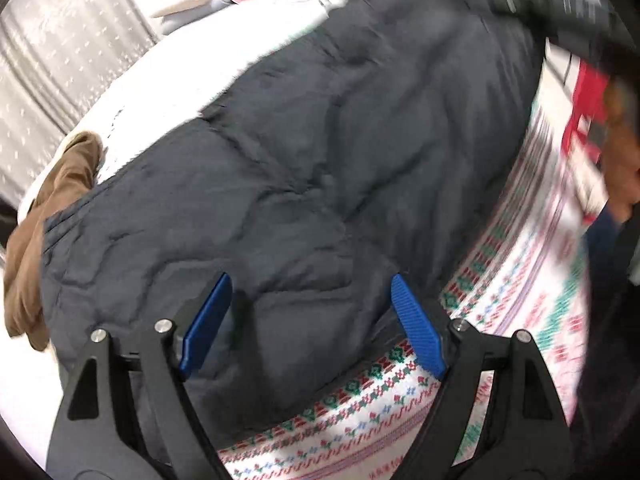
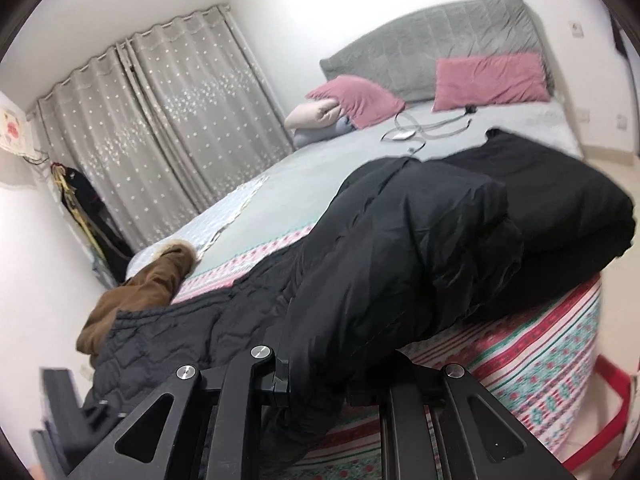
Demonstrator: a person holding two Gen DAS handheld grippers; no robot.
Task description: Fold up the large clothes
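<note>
A big dark quilted coat (image 1: pixel 320 140) with a brown fur-trimmed hood (image 1: pixel 40 220) lies spread along the near edge of the bed. My left gripper (image 1: pixel 310 280) hovers just over the coat's lower part, blue pads (image 1: pixel 208 320) wide apart, open, with nothing pinched. In the right wrist view the same coat (image 2: pixel 400 260) drapes down over my right gripper (image 2: pixel 316 380). Its fingertips are buried in the black fabric, and it is shut on the coat's edge. The hood (image 2: pixel 148 284) lies at the left end.
A patterned bedspread (image 2: pixel 540 360) hangs over the bed's side. A folded black garment (image 2: pixel 560 200) sits on the bed's right. Pink pillows (image 2: pixel 492 80) and a cable (image 2: pixel 420 128) lie near the grey headboard. Curtains (image 2: pixel 160 120) hang at the left. A person's hand (image 1: pixel 620 176) shows at the right edge.
</note>
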